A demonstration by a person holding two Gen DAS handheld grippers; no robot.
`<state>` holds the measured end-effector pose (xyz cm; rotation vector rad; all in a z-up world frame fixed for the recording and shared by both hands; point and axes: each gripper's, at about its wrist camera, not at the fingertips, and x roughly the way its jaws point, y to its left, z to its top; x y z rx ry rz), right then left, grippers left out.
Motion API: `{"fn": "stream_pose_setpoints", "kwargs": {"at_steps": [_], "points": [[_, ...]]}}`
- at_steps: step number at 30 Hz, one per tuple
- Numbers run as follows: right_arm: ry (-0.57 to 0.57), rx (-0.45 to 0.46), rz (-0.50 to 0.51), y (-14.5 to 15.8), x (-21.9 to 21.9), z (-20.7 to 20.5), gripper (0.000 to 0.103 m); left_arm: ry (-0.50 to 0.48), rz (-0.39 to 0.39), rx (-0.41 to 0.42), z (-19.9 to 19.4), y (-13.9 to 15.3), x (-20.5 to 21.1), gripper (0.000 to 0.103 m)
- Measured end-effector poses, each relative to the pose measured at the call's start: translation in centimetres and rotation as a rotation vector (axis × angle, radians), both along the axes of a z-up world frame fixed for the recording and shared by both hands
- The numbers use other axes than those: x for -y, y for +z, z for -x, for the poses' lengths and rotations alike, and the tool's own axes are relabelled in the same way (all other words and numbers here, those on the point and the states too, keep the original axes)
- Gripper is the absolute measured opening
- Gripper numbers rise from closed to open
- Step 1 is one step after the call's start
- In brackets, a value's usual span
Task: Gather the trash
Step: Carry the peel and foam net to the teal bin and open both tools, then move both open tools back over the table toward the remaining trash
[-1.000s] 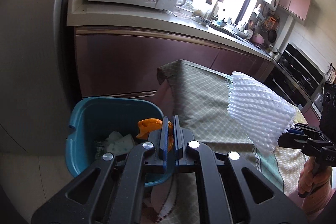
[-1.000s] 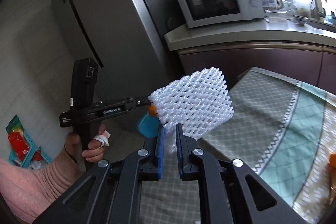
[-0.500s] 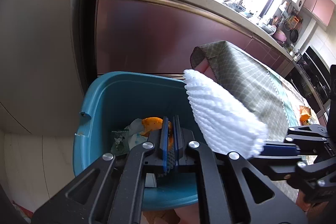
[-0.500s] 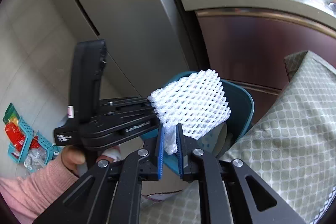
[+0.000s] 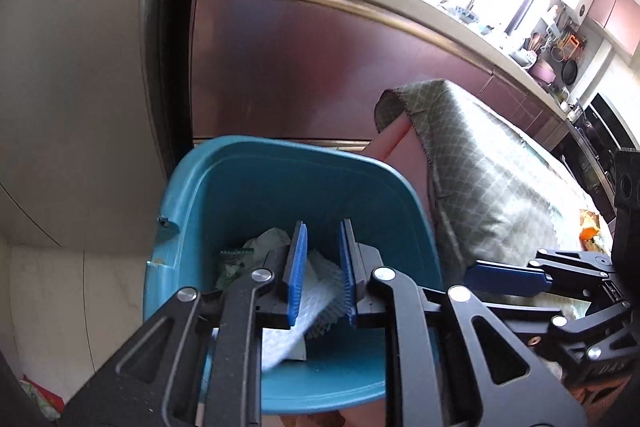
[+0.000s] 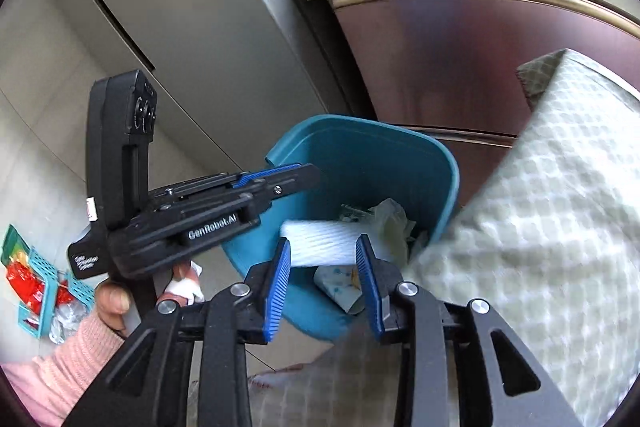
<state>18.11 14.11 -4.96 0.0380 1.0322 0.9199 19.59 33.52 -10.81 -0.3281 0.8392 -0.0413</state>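
Note:
A teal bin (image 5: pixel 208 187) stands on the floor beside the table, also in the right wrist view (image 6: pixel 400 163). My left gripper (image 5: pixel 322 227) hangs over it, jaws opening, nothing between the pads. My right gripper (image 6: pixel 324 242) is over the bin's near rim, jaws also opening. The white foam net (image 6: pixel 320 243) shows blurred just beyond the right pads, free of them, inside the bin. In the left wrist view the foam net (image 5: pixel 318 287) lies on crumpled paper (image 5: pixel 272 239). The orange peel is not visible in the bin.
A grey fridge (image 5: pixel 80 67) and maroon cabinets (image 5: pixel 300 67) stand behind the bin. The table with the green checked cloth (image 5: pixel 480 167) is right of it, orange scraps (image 5: pixel 588 233) at its far end. A small basket (image 6: pixel 32 275) with red packets sits on the floor.
Both grippers came down over the bin and their jaws parted. The orange peel has left the left jaws, and the foam net has dropped from the right jaws into the bin.

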Motion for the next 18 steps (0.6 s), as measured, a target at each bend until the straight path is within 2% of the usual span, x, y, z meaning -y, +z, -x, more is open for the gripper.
{"fn": "stream_pose_setpoints", "kwargs": {"at_steps": [3, 8, 13, 18], "points": [[-0.02, 0.03, -0.04, 1.2, 3.2, 1.1, 0.037, -0.021, -0.007, 0.047, 0.9, 1.9, 1.3, 0.024], [-0.099, 0.091, -0.096, 3.4, 10.9, 3.7, 0.04, -0.118, -0.001, 0.136, 2.1, 5.3, 5.4, 0.028], [-0.247, 0.156, -0.126, 5.2, 19.4, 6.2, 0.044, -0.278, 0.002, 0.191, 2.3, 7.7, 12.5, 0.033], [-0.423, 0.197, -0.114, 6.0, 27.4, 7.6, 0.045, -0.423, -0.005, 0.189, 1.3, 8.5, 20.4, 0.035]]}}
